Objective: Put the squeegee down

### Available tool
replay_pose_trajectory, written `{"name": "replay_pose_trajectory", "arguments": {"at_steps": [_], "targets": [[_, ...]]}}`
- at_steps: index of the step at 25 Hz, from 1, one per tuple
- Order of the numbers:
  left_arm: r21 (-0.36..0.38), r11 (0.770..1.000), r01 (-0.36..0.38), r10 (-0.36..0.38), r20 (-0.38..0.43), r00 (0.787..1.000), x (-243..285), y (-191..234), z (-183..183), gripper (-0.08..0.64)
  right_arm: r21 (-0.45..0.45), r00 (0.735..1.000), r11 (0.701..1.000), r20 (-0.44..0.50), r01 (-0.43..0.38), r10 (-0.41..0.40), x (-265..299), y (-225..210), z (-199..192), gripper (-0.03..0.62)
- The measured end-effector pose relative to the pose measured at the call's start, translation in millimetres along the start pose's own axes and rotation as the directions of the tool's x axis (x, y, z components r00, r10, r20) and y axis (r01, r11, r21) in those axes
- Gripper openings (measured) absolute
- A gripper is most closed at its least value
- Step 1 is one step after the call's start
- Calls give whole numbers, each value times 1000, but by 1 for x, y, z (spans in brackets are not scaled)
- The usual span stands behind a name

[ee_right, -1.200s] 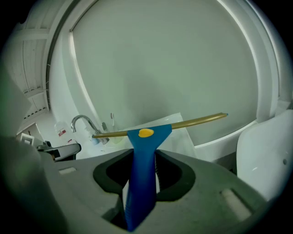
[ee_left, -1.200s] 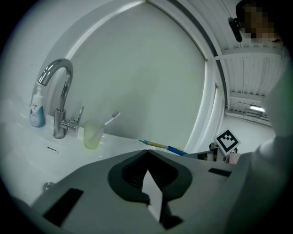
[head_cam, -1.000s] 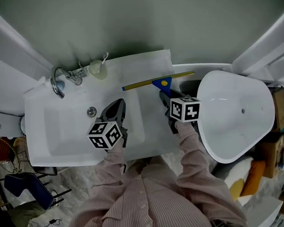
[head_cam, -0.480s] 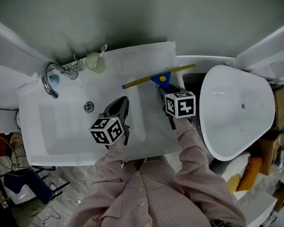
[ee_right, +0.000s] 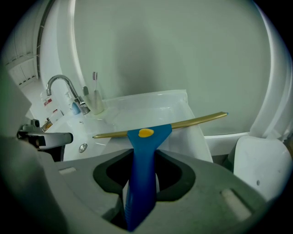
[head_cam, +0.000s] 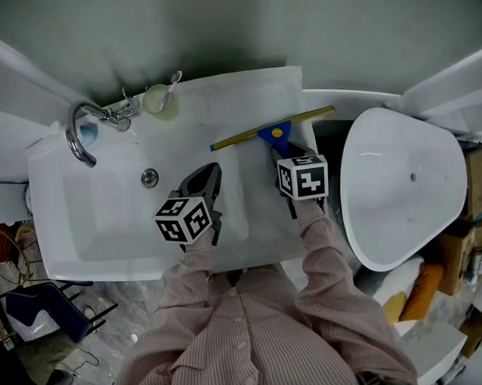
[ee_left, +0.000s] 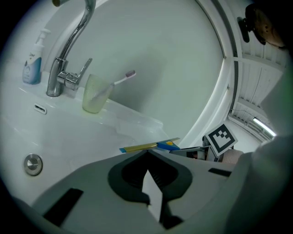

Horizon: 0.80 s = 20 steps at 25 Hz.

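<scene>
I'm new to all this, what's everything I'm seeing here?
sink: one, white, centre
faucet: one, chrome, sink's back left
soap bottle: one, white and blue, beside the faucet
cup: one, pale green, back rim
toothbrush: one, pink-headed, in the cup
drain: one, metal, basin floor
squeegee: one, blue handle, yellow blade, over the sink's right ledge
oval fixture: one, white, right of the sink
cardboard boxes: several, brown, far right
left gripper: one, grey, over the basin, shut, empty
right gripper: one, grey, shut on the squeegee's handle
sleeves: two, pink-striped, bottom
</scene>
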<state>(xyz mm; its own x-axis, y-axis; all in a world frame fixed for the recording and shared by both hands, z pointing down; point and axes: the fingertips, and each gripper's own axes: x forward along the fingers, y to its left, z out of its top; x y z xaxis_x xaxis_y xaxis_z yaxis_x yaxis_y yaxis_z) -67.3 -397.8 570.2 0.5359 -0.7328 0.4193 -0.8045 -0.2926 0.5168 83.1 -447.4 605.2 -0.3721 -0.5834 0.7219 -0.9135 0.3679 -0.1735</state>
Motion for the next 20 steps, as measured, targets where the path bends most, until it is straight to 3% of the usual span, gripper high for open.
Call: {"name": "replay_pose_trajectory", "arguments": {"at_steps": [20], "targets": [[-2, 1000, 8, -8, -1, 1000, 1, -2, -1, 2, -82, 996, 993, -22, 83, -85, 5, -1, -4, 135]]}}
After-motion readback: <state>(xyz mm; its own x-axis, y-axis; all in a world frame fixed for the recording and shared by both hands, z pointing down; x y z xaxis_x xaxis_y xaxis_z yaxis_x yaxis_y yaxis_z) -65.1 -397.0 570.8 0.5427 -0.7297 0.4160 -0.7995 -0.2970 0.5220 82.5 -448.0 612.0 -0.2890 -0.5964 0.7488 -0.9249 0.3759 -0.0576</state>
